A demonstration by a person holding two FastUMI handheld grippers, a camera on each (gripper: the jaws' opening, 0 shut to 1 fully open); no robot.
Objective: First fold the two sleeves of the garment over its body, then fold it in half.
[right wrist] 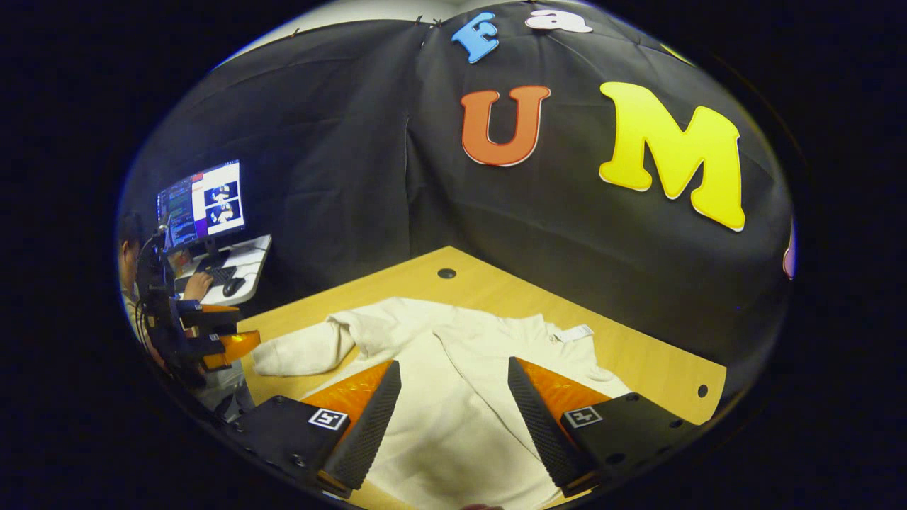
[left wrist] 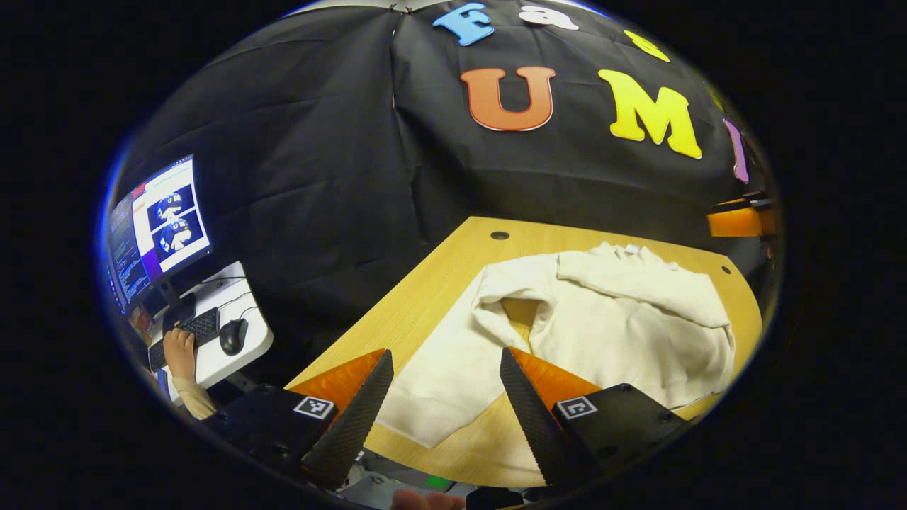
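A cream garment [left wrist: 602, 333] lies spread on a light wooden table [left wrist: 425, 283]. In the left gripper view, one sleeve [left wrist: 638, 280] is folded across the top of the body, and it lies flat from the collar side toward the right edge. The other sleeve [left wrist: 446, 368] is not folded. It runs down from the shoulder toward the near edge of the table, and its cuff end lies between the two fingers of the left gripper [left wrist: 446, 404]. A bit of bare table shows in the gap between this sleeve and the body.

The left gripper hangs above the near part of the table. Its fingers are wide apart and hold nothing. They do not seem to touch the cloth.

In the right gripper view, the garment [right wrist: 453, 397] lies in front of the right gripper [right wrist: 453, 411], and its body fills the space between the fingers. These fingers are wide apart too and hold nothing. A small white tag [right wrist: 574, 333] sticks out at the far edge of the garment. The loose sleeve [right wrist: 305, 350] reaches out to the left, toward the left gripper [right wrist: 234, 343], which shows there at the left edge of the table.

Far off to the left stands a white desk [left wrist: 241, 340] with a bright screen [left wrist: 159, 227], a keyboard [left wrist: 198, 329] and a mouse [left wrist: 232, 335]. A person's hand [left wrist: 178, 350] rests on the keyboard.
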